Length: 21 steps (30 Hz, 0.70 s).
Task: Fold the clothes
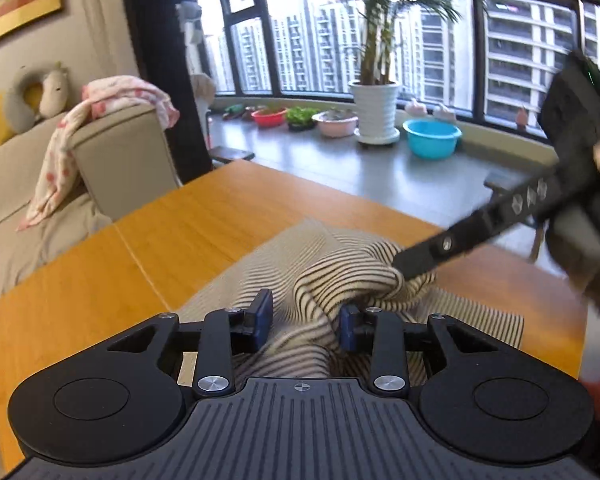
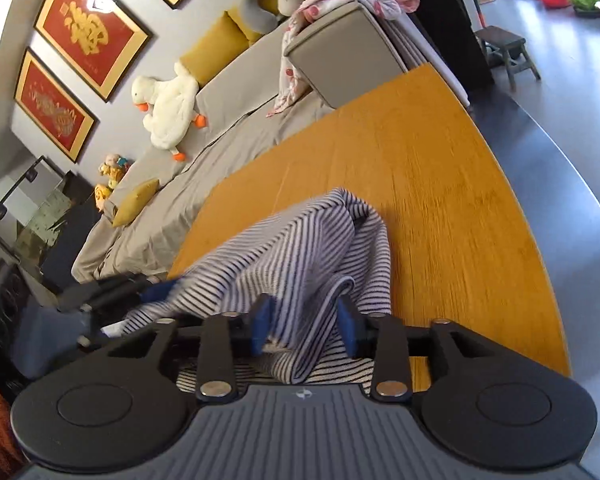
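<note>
Striped garment [image 1: 340, 276] lifted over the wooden table [image 1: 220, 208].
Bunched cloth is pinched by the left gripper [image 1: 306, 320] and the right gripper [image 2: 304, 326].

Bare orange wooden table [image 1: 220, 216] lies open from 10 to 12 o'clock of the bunched cream-and-black striped garment [image 1: 340, 276]. The right hand-held gripper [image 1: 404, 268] crosses in from 2 o'clock, blocking that side. A beige sofa armrest [image 1: 116, 160] draped with pink-patterned cloth [image 1: 112, 96] borders the table's 10 o'clock edge.
</note>
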Available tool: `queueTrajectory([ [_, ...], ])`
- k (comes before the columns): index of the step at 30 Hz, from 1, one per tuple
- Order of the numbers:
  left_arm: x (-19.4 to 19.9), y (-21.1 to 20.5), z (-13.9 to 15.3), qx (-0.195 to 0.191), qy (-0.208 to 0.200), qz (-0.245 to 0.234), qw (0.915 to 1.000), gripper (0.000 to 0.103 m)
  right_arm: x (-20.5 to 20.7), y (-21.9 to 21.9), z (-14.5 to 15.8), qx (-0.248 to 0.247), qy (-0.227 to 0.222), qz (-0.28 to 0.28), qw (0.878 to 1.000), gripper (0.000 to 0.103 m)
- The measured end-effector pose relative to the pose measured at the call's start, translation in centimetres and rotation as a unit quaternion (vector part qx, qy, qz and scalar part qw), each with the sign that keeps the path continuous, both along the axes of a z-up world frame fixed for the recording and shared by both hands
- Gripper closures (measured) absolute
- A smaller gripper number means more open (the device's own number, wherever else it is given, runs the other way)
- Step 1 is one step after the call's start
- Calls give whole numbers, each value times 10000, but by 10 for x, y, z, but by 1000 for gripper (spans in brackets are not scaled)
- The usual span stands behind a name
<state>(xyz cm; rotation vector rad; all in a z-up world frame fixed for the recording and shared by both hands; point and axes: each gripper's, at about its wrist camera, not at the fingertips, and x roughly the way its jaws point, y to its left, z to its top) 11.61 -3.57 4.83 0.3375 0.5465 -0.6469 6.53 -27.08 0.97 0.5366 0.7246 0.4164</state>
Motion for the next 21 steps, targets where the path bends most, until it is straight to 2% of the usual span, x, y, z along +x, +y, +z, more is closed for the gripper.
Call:
queueTrajectory([
  [4, 10, 8, 12, -273, 66, 271, 9992, 66, -17, 2, 15, -169, -856, -324, 9957, 63],
  [6, 19, 13, 19, -466, 150, 414, 9979, 66, -22, -7, 19, -33, -901, -651, 9938, 63],
  [9, 36, 21, 27, -741, 316, 584, 9950, 66, -17, -16, 10, 165, -610, -745, 9952, 63],
  [15, 55, 32, 32, -951, 525, 751, 9912, 66, 11, 19, -23, -75, -86, 14, 9999, 63],
  [17, 56, 35, 33, -1000, 594, 796, 9900, 66, 19, 35, -29, -197, -62, 260, 9994, 84],
  [18, 56, 37, 35, -1011, 607, 809, 9897, 66, 22, 40, -25, -329, -124, 370, 9987, 99],
  [21, 55, 42, 39, -1051, 603, 812, 9893, 66, 22, 33, 6, -554, -646, 354, 9957, 99],
])
